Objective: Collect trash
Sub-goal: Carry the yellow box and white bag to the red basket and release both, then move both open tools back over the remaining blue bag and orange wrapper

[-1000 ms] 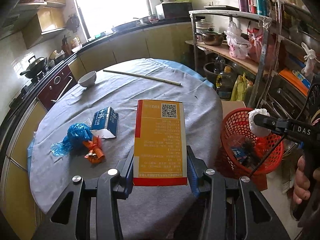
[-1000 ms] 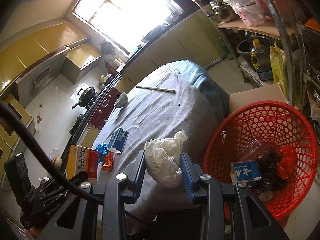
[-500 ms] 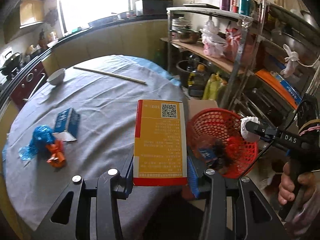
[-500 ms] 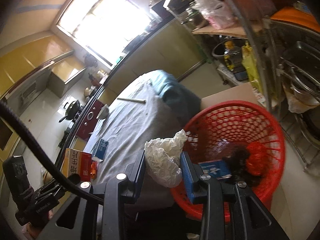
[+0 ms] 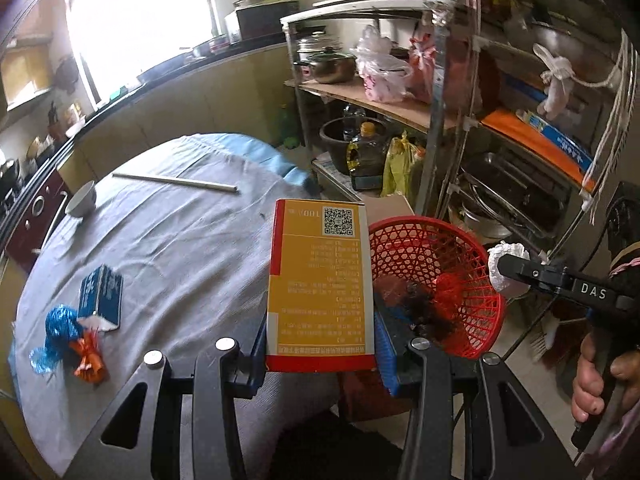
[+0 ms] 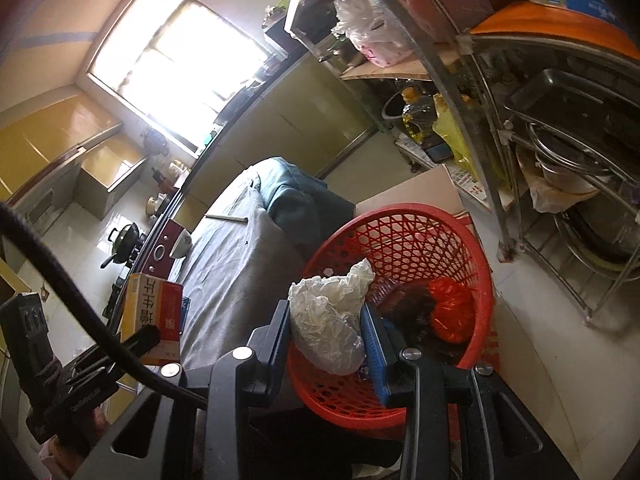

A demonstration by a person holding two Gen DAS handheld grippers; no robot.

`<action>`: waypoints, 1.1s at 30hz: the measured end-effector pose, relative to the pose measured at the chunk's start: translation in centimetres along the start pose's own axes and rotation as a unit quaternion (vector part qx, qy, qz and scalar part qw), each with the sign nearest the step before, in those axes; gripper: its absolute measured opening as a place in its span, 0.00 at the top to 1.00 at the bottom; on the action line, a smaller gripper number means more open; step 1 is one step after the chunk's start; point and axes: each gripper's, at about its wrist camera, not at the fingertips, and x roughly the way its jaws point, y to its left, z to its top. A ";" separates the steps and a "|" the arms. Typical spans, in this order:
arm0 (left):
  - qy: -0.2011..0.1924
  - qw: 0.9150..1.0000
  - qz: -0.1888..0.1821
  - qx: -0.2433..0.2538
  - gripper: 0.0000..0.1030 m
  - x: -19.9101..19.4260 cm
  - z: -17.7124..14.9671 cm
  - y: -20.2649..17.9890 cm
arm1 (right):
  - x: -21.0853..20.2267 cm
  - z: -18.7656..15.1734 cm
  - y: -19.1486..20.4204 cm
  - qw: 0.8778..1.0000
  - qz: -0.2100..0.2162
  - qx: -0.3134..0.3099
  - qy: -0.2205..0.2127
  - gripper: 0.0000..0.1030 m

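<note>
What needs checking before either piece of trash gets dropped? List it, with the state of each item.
1. Right gripper shut on the crumpled white wrapper: ok.
2. Wrapper lined up with the red basket: ok as seen from the right wrist; height above it cannot tell.
3. Left gripper shut on the yellow carton: ok.
4. Carton over the basket: not ok, it looks to be over the table edge, basket to its right.
5. Room in the basket: ok, trash lies only at the bottom.
6. Table cleared: not ok, the blue carton and foil wrappers remain.

sunlit window (image 6: 172, 60), metal shelving (image 5: 448, 92), yellow cabinets (image 6: 60, 144).
</note>
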 end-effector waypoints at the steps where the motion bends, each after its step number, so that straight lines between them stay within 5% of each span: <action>1: 0.001 1.000 0.001 0.006 0.55 0.2 0.1 -0.4 | 0.0 0.0 -0.1 1.000 0.000 0.001 -0.001 0.64; 8: 0.008 1.000 -0.015 0.026 0.55 1.8 0.8 -2.1 | -0.1 0.0 -0.6 1.000 0.003 0.009 -0.002 0.64; 15: 0.027 0.996 -0.078 0.015 0.54 3.8 1.3 -2.8 | 0.5 0.4 -0.7 1.000 0.004 0.014 -0.001 0.63; 20: 0.041 0.994 -0.100 0.000 0.41 4.7 0.7 -2.1 | 2.0 0.7 -0.7 1.000 -0.015 0.013 0.011 0.56; 24: 0.039 0.996 -0.081 0.001 0.40 3.7 -0.4 -0.3 | 3.0 0.4 -0.7 0.999 -0.026 0.017 0.022 0.43; 33: 0.031 0.996 0.036 -0.075 0.35 -0.9 -5.6 10.2 | 5.9 0.6 5.3 0.998 -0.021 -0.046 0.041 0.43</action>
